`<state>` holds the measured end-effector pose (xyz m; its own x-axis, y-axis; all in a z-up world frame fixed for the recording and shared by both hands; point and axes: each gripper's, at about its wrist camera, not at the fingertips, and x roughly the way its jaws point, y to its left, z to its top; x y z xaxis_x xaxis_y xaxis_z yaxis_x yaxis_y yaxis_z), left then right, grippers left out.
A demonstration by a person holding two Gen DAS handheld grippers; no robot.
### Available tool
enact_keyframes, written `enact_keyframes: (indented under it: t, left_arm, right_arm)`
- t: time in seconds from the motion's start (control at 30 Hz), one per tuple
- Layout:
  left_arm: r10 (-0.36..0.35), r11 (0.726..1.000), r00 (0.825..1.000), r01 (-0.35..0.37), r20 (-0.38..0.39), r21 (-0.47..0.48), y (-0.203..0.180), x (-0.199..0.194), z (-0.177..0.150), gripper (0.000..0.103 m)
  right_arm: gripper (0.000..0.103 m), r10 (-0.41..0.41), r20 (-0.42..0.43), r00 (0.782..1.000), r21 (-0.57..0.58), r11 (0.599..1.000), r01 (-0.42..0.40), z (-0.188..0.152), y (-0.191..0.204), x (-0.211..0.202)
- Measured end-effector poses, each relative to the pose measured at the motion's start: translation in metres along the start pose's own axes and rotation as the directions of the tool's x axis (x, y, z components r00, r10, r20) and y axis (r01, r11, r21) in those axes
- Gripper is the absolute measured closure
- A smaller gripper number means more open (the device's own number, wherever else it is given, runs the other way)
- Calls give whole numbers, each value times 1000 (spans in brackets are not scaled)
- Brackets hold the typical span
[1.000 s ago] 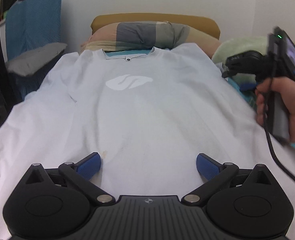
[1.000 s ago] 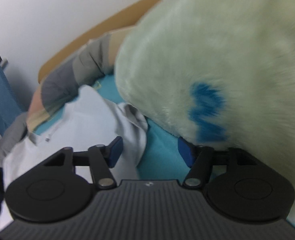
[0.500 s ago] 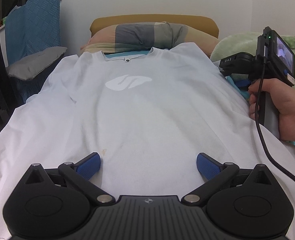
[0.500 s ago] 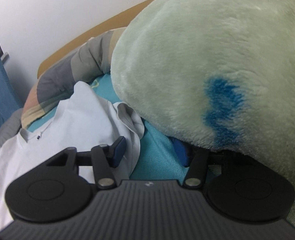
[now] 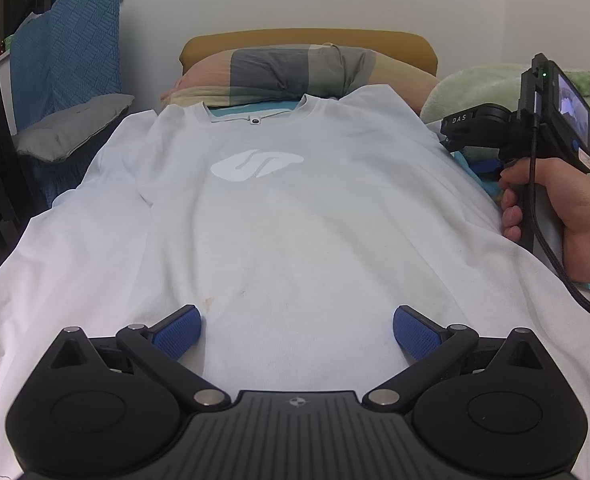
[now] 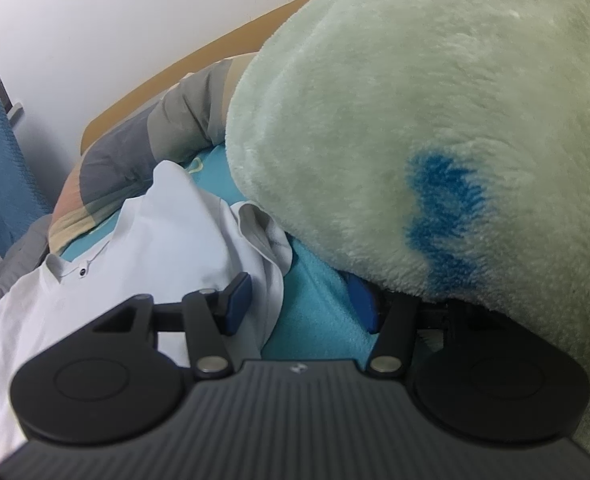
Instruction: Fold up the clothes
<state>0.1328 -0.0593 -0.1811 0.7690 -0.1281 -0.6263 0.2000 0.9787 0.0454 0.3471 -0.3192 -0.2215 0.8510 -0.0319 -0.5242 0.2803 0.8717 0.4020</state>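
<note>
Over the near hem of the white T-shirt [image 5: 279,216] I hold the left gripper [image 5: 297,326] spread wide, the right gripper [image 6: 301,300] likewise apart at the far-right sleeve [image 6: 263,236], which I should pinch cleanly.

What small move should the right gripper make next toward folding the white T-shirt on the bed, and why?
Probably ease the right gripper left and close on the crumpled sleeve. Its jaws are open, one blue pad sits over the sleeve's edge, the other is tucked under the green plush blanket. The white T-shirt lies flat, chest up, and the left gripper hovers open above the hem, gripping nothing.
</note>
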Motion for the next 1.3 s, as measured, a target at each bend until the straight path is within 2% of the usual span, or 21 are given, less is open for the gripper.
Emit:
enact_keyframes:
  t: [0.47, 0.7, 1.3]
  left_arm:
    - [0, 1000, 1000, 0, 0, 1, -1, 0, 0, 0]
    - [-1, 1000, 1000, 1, 1, 0, -1, 0, -1, 0]
    - [-6, 1000, 1000, 6, 1, -3, 1, 1, 0, 0]
  right_arm:
    - [47, 9, -4, 1000, -4, 1000, -9, -1, -3, -3]
    - [47, 39, -6, 999, 18, 999, -39, -1, -20, -20]
    - [47, 36, -11, 999, 13, 999, -36, -6, -17, -25]
